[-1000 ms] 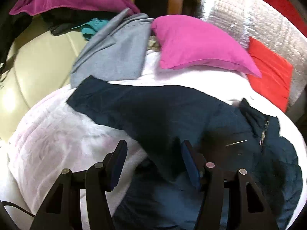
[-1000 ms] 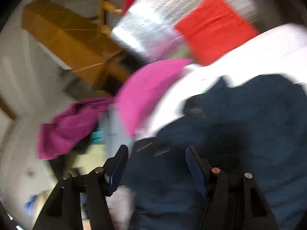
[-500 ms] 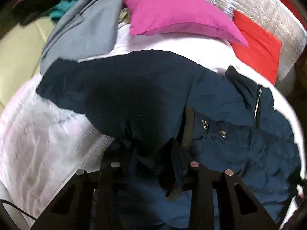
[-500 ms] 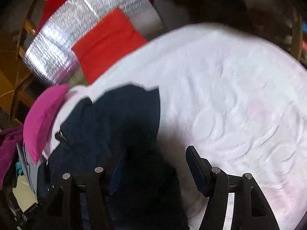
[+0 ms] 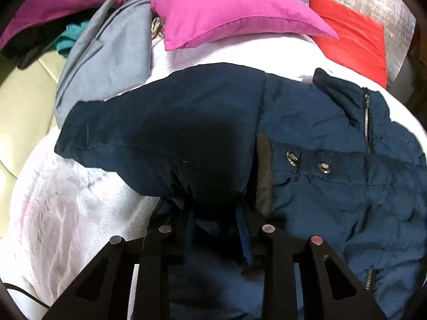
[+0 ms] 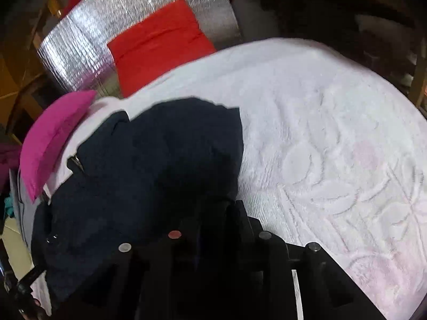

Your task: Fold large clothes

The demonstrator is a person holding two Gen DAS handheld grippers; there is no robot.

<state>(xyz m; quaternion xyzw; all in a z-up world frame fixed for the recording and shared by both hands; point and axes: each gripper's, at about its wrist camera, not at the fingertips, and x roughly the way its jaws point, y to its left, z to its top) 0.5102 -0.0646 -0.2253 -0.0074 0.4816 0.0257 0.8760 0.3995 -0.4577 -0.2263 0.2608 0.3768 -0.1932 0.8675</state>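
A navy padded jacket (image 5: 333,176) with a zip and two metal snaps lies on a white bedspread (image 5: 69,213). Its left sleeve (image 5: 160,122) stretches out to the left. My left gripper (image 5: 214,213) is shut on the jacket's fabric where the sleeve meets the body. In the right wrist view the jacket (image 6: 149,165) is a dark mass at the left, and my right gripper (image 6: 213,213) is shut on its other sleeve; the fingertips are buried in dark cloth.
A magenta pillow (image 5: 229,13), a red pillow (image 5: 352,40) and a silver quilted panel (image 6: 112,24) stand at the bed's head. A grey garment (image 5: 112,61) and a purple one (image 5: 58,2) lie at the far left beside a cream sofa (image 5: 24,101). White bedspread (image 6: 333,146) spreads to the right.
Both grippers went from open to shut on the jacket. The left one moved forward onto the sleeve joint. The right one swung round over the bed and closed on the other sleeve.
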